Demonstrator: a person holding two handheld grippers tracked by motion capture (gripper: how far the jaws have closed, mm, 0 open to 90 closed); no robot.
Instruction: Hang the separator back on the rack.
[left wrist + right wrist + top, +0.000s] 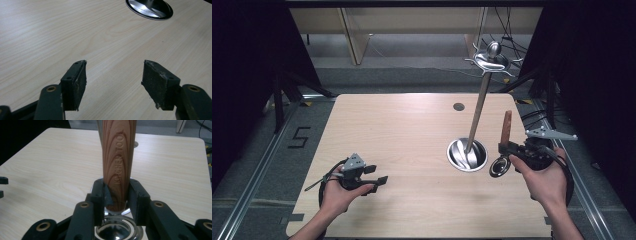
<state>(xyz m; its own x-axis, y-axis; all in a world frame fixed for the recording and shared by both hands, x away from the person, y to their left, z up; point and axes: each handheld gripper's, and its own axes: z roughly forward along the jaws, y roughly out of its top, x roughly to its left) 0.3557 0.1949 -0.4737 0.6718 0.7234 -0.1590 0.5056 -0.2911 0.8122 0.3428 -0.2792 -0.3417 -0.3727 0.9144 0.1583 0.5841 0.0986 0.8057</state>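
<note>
The table (pixel 412 130) is pale wood with fine grain lines. Mid-frame right, the stand (pixel 467 154) is shiny silver; the handle (pixel 119 157) is reddish-brown with dark curved grain. Both grippers (pixel 113 82) (pixel 117 195) are black with brass-coloured rivets.

"KITCHEN TOOL" on wooden handle (pixel 119 165); "5" on floor (pixel 300 137).

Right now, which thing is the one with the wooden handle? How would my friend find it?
Start at the light wooden table and find the shiny metal stand with its tall pole near the right side. Just right of its round base, the right gripper is shut on the kitchen tool. It is the sole brown wooden stick pointing up, stamped KITCHEN TOOL, with a shiny metal ring hanging below.
</note>
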